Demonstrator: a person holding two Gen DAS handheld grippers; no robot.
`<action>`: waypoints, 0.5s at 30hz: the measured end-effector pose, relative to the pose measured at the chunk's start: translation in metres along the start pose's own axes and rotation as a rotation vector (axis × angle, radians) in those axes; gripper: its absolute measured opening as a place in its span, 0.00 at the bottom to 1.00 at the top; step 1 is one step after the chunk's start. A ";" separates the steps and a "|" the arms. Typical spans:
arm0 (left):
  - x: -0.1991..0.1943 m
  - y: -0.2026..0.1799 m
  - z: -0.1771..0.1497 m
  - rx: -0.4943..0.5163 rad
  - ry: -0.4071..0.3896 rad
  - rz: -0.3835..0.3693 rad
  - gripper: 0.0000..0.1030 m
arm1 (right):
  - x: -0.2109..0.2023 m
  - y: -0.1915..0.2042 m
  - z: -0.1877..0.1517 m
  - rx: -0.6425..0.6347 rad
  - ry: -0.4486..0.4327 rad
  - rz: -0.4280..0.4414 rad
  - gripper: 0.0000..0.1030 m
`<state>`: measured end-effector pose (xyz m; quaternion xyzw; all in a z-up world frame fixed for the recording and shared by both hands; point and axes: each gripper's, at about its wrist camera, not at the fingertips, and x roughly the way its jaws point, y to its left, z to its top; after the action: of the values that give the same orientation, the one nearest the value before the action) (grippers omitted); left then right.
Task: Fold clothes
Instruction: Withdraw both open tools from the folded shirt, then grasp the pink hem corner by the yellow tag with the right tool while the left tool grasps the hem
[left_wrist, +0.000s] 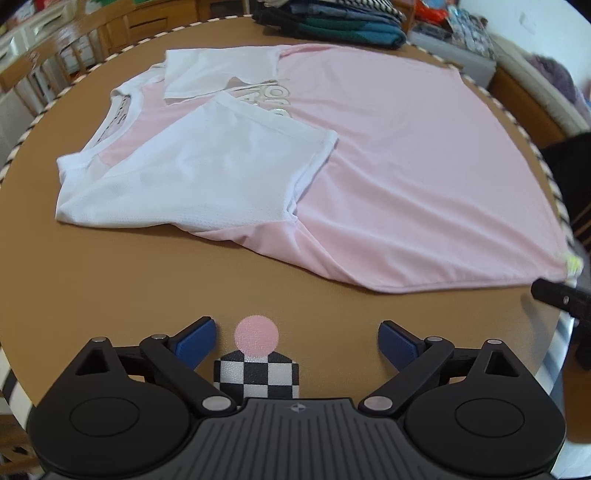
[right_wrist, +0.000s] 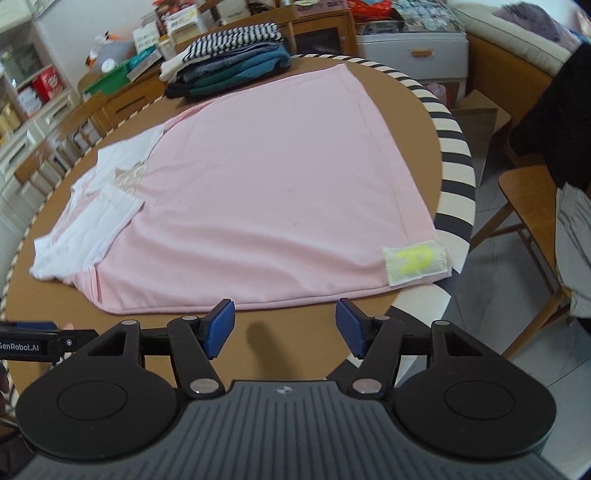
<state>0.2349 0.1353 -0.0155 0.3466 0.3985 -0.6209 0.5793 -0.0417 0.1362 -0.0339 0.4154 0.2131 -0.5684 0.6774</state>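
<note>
I have both claws hanging over the near edge of the bench (left_wrist: 110, 258), and neither is holding anything. The left claw (left_wrist: 295, 338) is spread wide, with only bare bench and a checkered marker with a pink dot (left_wrist: 256, 336) between its pads. The right claw (right_wrist: 286, 326) is also spread, less widely, and nothing sits between its pads either.

The pink T-shirt (left_wrist: 388, 166) lies flat just ahead of both claws, its long side edge running across in front of them. Both white sleeves are already turned in over the chest: the near sleeve (left_wrist: 207, 173) ahead and left of my left claw, the far sleeve (left_wrist: 218, 72) beyond it. The hem corner with the yellow patch (right_wrist: 415, 264) sits ahead and right of my right claw, close to the striped rim of the bench. A stack of folded clothes (right_wrist: 229, 66) lies past the shirt's far edge.

I judge the sleeve step done and the body fold next. That calls for lowering each claw onto the near side edge, pinching a single layer, and carrying it over evenly. From here I cannot quite tell how flat the small ridge ahead of my left claw lies, so I would take that spot gently.
</note>
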 end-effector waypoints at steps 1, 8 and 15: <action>-0.002 0.005 0.001 -0.031 -0.011 -0.011 0.87 | -0.001 -0.005 0.000 0.027 -0.007 0.007 0.60; -0.009 0.047 0.008 -0.245 -0.059 -0.090 0.72 | -0.007 -0.040 0.008 0.158 -0.043 0.012 0.60; -0.009 0.075 0.015 -0.383 -0.065 -0.113 0.71 | -0.010 -0.074 0.013 0.329 -0.049 0.049 0.60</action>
<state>0.3107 0.1247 -0.0079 0.1868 0.5093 -0.5762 0.6113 -0.1166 0.1306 -0.0424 0.5118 0.0905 -0.5887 0.6190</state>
